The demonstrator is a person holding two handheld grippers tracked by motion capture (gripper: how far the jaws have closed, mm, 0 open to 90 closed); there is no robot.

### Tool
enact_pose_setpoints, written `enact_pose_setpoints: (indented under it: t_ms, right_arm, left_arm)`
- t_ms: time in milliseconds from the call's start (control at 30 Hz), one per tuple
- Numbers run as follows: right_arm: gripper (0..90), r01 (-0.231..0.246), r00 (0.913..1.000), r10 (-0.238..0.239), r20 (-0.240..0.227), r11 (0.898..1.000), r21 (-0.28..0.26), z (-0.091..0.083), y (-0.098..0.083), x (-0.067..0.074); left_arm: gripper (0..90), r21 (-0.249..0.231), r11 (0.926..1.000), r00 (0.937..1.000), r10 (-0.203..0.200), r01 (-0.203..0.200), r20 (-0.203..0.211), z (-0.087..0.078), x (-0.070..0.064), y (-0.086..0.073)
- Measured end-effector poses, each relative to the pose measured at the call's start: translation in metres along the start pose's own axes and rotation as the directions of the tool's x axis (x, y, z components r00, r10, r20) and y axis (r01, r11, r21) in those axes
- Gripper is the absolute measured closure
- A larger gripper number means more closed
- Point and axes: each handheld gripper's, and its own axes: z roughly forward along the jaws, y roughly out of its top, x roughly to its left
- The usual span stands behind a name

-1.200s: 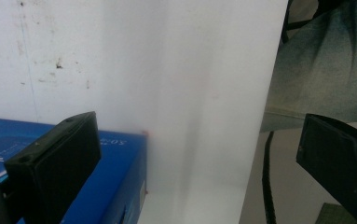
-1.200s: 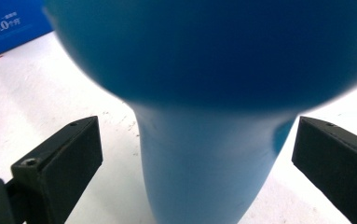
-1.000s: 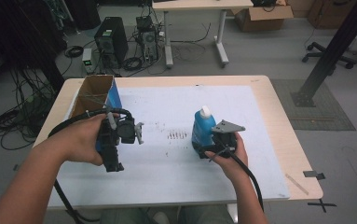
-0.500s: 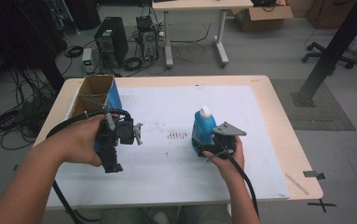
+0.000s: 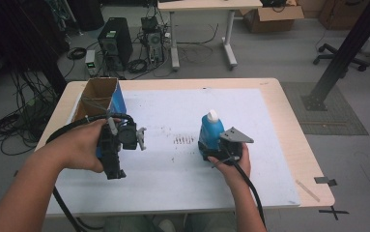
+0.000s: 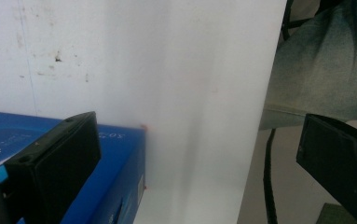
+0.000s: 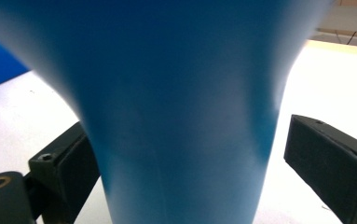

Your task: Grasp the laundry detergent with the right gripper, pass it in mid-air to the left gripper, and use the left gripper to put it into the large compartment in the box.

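We have the right tongs closing around the blue bottle, right pad not touching yet. Left tongs wide beside the blue box; its print is too blurred to read.

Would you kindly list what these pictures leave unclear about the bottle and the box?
- Blue bottle: label, too close and blurred, right gripper view.
- Bottle base: hidden behind the right gripper, high view.
- Blue box: print blurred, partly behind a jaw, left gripper view.
- Box contents: shadowed, high view.
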Motion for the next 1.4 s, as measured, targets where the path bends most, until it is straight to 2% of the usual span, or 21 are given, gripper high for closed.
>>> enact_pose_setpoints:
  t_ms: [233, 1033, 1200, 1400]
  right_arm:
    - [14.7, 0.002, 0.9999, -0.002, 0.011, 1.000, -0.009, 0.000, 0.000, 0.002]
    - [25.9, 0.024, 0.9987, -0.023, 0.045, 1.000, -0.020, 0.002, -0.005, 0.006]
    - [30.5, 0.029, 0.9985, -0.028, 0.047, 0.999, -0.022, 0.003, -0.005, 0.008]
    - [41.6, 0.043, 0.9982, -0.041, 0.044, 0.999, -0.033, 0.003, -0.006, 0.010]
  left_arm:
    - [0.2, 0.004, 1.0000, 1.0000, 0.001, -0.001, 0.002, 0.001, 0.000, 0.001]
    - [0.2, 0.001, 1.0000, 1.0000, -0.001, 0.001, 0.003, 0.004, 0.000, 0.000]
    - [0.2, 0.005, 1.0000, 1.0000, 0.000, 0.000, 0.002, 0.004, 0.000, 0.000]
    - [0.2, 0.002, 1.0000, 1.0000, -0.003, 0.003, 0.000, 0.004, 0.000, 0.001]
